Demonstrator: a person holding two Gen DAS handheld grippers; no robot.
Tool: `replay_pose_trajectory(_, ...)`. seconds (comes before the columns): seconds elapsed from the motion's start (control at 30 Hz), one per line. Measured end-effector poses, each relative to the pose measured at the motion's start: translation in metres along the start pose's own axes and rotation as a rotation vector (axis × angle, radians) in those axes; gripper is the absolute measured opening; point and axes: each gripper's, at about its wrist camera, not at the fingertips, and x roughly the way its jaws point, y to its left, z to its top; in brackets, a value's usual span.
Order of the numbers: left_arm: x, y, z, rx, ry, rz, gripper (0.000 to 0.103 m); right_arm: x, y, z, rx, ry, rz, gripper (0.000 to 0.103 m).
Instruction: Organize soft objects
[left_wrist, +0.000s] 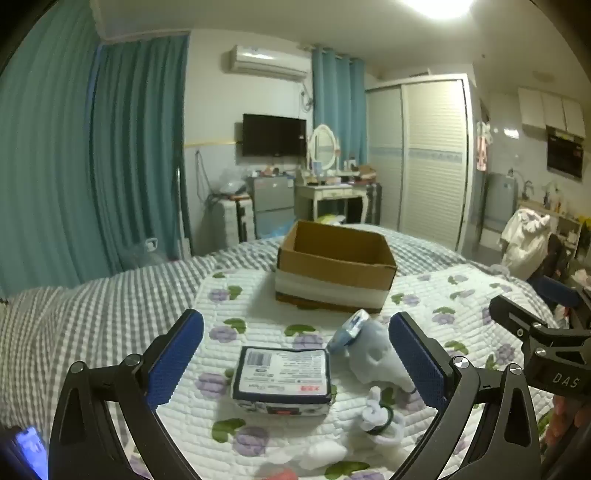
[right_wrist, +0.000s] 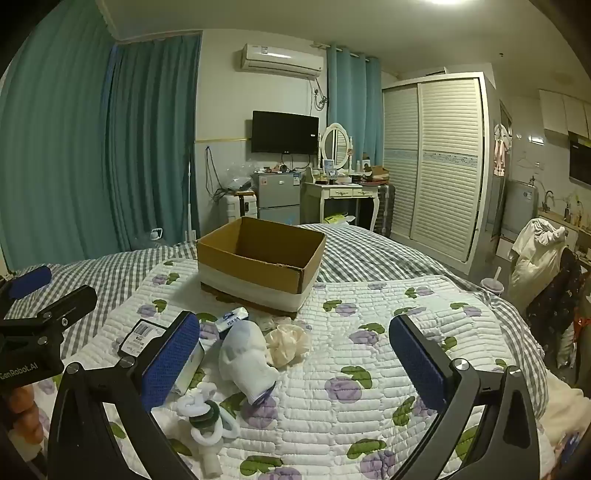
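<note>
An open cardboard box (left_wrist: 334, 264) (right_wrist: 258, 258) stands on a floral quilt (left_wrist: 251, 306) (right_wrist: 369, 332) on the bed. Near me lie a wrapped tissue pack (left_wrist: 282, 378) (right_wrist: 147, 334), a white rolled sock bundle (left_wrist: 373, 354) (right_wrist: 245, 360), a small blue-and-white packet (left_wrist: 351, 326) (right_wrist: 231, 318), white hair ties with a dark ring (left_wrist: 380, 417) (right_wrist: 205, 417) and a cream scrunchie (right_wrist: 288, 345). My left gripper (left_wrist: 295, 363) is open, hovering over the tissue pack. My right gripper (right_wrist: 295, 363) is open above the quilt, right of the sock bundle.
A grey checked bedspread (left_wrist: 92, 314) (right_wrist: 369, 254) lies under the quilt. Teal curtains (left_wrist: 74, 166) hang on the left. A dresser with a mirror (right_wrist: 340, 184), a small fridge (right_wrist: 277, 199) and a wardrobe (right_wrist: 436, 166) stand beyond the bed. A chair with clothes (right_wrist: 539, 254) is at the right.
</note>
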Motion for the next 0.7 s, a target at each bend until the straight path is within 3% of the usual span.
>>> replay_pose_trajectory(0.7, 0.0043, 0.0037, -0.0002, 0.001, 0.01, -0.004, 0.103, 0.0012, 0.0007, 0.0004, 0.001, -0.004, 0.005, 0.103)
